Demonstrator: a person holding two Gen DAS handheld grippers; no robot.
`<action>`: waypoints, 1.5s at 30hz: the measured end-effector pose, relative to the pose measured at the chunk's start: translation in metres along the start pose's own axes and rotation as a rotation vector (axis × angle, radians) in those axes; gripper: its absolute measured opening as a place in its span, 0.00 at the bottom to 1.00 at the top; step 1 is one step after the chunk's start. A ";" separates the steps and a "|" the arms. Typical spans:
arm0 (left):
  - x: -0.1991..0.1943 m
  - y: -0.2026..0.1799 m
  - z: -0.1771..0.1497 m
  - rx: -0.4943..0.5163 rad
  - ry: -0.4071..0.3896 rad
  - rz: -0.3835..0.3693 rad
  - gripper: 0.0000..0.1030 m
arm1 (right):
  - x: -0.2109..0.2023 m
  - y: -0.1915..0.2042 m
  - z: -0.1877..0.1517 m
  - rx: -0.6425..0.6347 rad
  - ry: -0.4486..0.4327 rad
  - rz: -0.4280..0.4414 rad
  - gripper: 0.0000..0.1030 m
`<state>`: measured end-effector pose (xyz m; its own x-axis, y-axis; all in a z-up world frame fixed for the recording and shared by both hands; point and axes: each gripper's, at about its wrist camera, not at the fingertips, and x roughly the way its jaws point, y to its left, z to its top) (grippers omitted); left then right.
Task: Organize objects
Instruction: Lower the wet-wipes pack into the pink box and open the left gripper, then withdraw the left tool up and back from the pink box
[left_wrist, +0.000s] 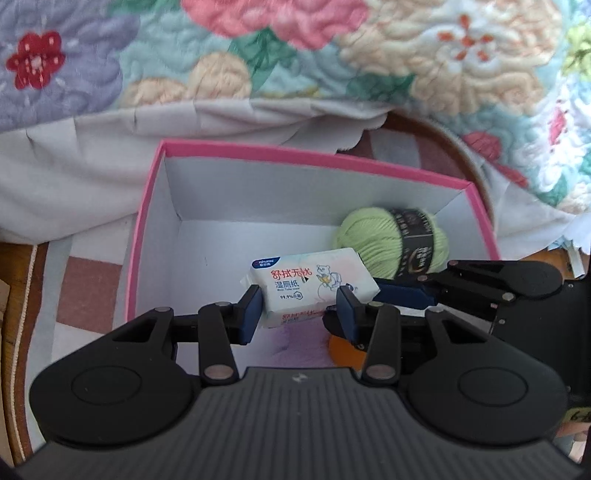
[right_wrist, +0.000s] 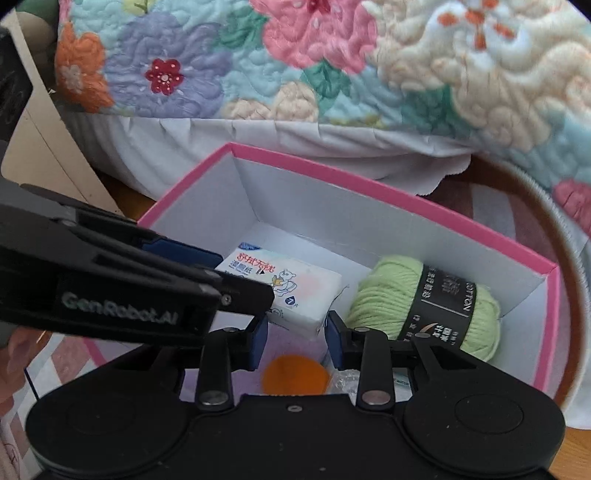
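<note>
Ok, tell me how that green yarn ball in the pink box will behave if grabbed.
The yarn ball looks soft, so it would probably squash under a grip. Its rounded shape suggests it may roll if nudged. The paper band might slide.

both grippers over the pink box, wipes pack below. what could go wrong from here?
1. The left gripper and right gripper crowd the same spot, nearly touching; they could collide.
2. The wipes pack lies tilted on the orange-and-purple item; a pinch at its edge may slip.
3. The yarn ball sits close beside the right gripper's fingers; it could get nudged or snagged against the pink box wall.
</note>
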<state>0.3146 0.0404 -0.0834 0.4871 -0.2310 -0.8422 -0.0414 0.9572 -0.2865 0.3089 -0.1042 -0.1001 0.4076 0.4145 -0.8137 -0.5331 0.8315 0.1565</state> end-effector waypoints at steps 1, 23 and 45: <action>0.004 0.002 0.001 -0.012 0.008 -0.005 0.40 | 0.005 0.000 -0.001 0.005 0.013 -0.005 0.37; -0.038 0.006 -0.016 -0.023 -0.060 0.096 0.42 | -0.037 0.004 -0.016 0.155 -0.069 -0.035 0.38; -0.158 -0.005 -0.075 -0.009 -0.040 0.174 0.52 | -0.148 0.067 -0.058 0.116 -0.174 -0.027 0.40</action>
<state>0.1726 0.0587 0.0165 0.5064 -0.0551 -0.8605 -0.1358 0.9804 -0.1427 0.1699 -0.1315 -0.0022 0.5479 0.4407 -0.7110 -0.4355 0.8760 0.2074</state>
